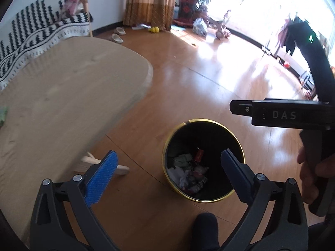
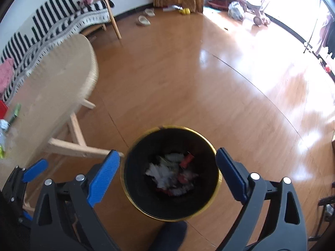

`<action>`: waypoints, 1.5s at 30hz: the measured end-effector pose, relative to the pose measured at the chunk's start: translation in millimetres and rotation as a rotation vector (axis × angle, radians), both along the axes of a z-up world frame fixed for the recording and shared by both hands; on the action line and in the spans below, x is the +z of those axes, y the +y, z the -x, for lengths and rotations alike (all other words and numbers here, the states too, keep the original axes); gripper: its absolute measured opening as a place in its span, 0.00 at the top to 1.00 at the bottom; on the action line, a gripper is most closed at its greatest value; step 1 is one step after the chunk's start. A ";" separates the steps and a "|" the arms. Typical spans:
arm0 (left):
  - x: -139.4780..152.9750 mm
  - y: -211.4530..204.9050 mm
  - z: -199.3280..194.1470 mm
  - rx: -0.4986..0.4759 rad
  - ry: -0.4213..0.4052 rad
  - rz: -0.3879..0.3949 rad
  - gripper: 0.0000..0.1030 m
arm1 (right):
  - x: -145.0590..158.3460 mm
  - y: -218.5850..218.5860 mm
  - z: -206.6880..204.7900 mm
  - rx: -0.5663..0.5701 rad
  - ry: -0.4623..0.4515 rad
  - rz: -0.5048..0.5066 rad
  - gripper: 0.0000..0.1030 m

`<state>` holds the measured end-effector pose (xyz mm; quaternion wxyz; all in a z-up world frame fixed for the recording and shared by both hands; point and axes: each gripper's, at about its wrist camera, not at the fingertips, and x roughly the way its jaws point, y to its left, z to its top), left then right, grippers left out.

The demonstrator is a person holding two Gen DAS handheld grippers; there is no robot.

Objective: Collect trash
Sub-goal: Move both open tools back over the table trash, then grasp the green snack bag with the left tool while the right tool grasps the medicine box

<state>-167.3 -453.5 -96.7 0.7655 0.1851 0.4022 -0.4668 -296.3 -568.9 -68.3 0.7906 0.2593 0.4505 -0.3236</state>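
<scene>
A black trash bin with a gold rim (image 1: 209, 121) stands on the wooden floor; it also shows in the right wrist view (image 2: 146, 133). Crumpled paper and wrappers (image 1: 192, 173) lie inside it, also seen in the right wrist view (image 2: 173, 173). My left gripper (image 1: 169, 173) is open and empty above the bin's left side. My right gripper (image 2: 167, 171) is open and empty right above the bin. The right gripper's body (image 1: 293, 115) shows at the right of the left wrist view. More trash (image 2: 14, 113) lies on the table's left end.
A light wooden table (image 1: 52, 104) stands left of the bin, with its legs (image 2: 73, 144) close by. A striped sofa (image 2: 52, 25) is behind it. Slippers (image 1: 117, 35), a yellow toy (image 1: 154, 29) and a tricycle (image 1: 222, 27) lie far off. A dark-socked foot (image 1: 205, 230) stands by the bin.
</scene>
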 end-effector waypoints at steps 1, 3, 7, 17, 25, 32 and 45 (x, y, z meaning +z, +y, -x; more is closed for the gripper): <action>8.1 11.3 -9.1 0.027 -0.017 0.010 0.07 | 3.9 4.6 -9.1 0.006 -0.016 -0.002 0.11; 20.2 31.1 -25.7 0.078 -0.046 0.020 0.07 | 9.6 17.3 -31.4 0.031 -0.040 -0.007 0.11; 39.1 94.4 -81.3 0.241 -0.075 0.033 0.07 | 16.7 46.5 -81.4 0.111 -0.059 -0.018 0.11; 57.2 285.6 -216.7 0.669 -0.131 0.015 0.07 | 28.0 176.0 -224.9 0.419 -0.123 -0.041 0.11; 35.8 378.6 -287.4 0.814 -0.120 -0.011 0.07 | 19.3 290.2 -308.7 0.678 -0.147 -0.069 0.11; 11.4 393.6 -320.5 0.819 -0.071 0.000 0.07 | 9.1 313.0 -346.7 0.705 -0.128 -0.010 0.11; -0.4 394.5 -315.3 0.748 -0.057 -0.010 0.32 | -16.1 297.0 -416.9 0.874 -0.020 0.099 0.06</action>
